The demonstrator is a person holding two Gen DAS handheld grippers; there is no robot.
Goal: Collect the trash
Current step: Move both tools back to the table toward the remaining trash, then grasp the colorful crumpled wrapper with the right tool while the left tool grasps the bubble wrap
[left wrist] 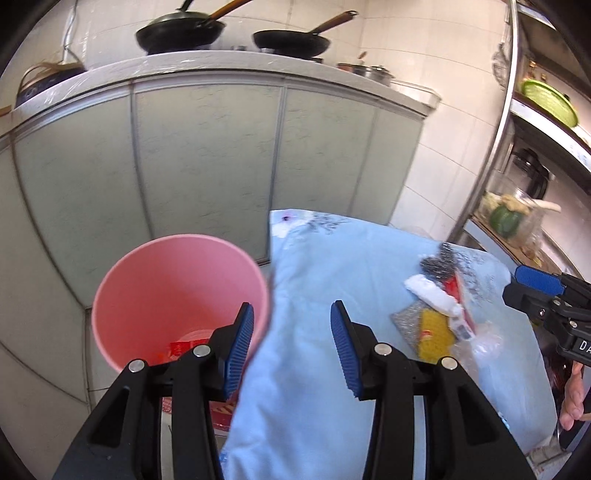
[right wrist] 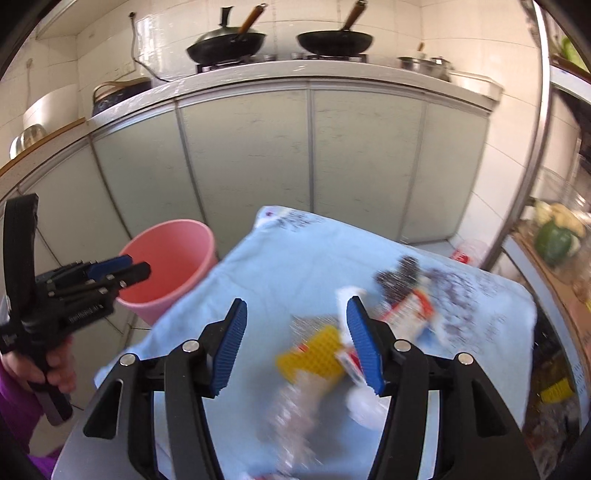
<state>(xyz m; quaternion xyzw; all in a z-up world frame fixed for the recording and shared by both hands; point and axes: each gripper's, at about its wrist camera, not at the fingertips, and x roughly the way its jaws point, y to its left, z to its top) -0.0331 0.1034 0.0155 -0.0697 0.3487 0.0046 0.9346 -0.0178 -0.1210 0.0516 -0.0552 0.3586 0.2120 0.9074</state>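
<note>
A pink bin (left wrist: pixel 177 295) stands on the floor left of a table under a light blue cloth (left wrist: pixel 332 280); red trash lies in its bottom. My left gripper (left wrist: pixel 291 350) is open and empty, over the bin's right rim and the cloth's left edge. Trash lies on the cloth: a yellow sponge (left wrist: pixel 436 332), a white crumpled wrapper (left wrist: pixel 432 291), a red-and-white packet (left wrist: pixel 458 295), a dark scrubber (left wrist: pixel 439 266) and clear plastic (left wrist: pixel 484 343). My right gripper (right wrist: pixel 295 343) is open and empty just above the sponge (right wrist: pixel 317 354) and clear plastic (right wrist: pixel 295 410). The bin (right wrist: pixel 170 266) shows at left.
A pale green cabinet (left wrist: pixel 207 155) with a white counter runs behind, holding two woks (left wrist: pixel 181 31). A steel shelf rack (left wrist: pixel 502 122) with vegetables stands at right. My left gripper also shows in the right wrist view (right wrist: pixel 125 271), over the bin.
</note>
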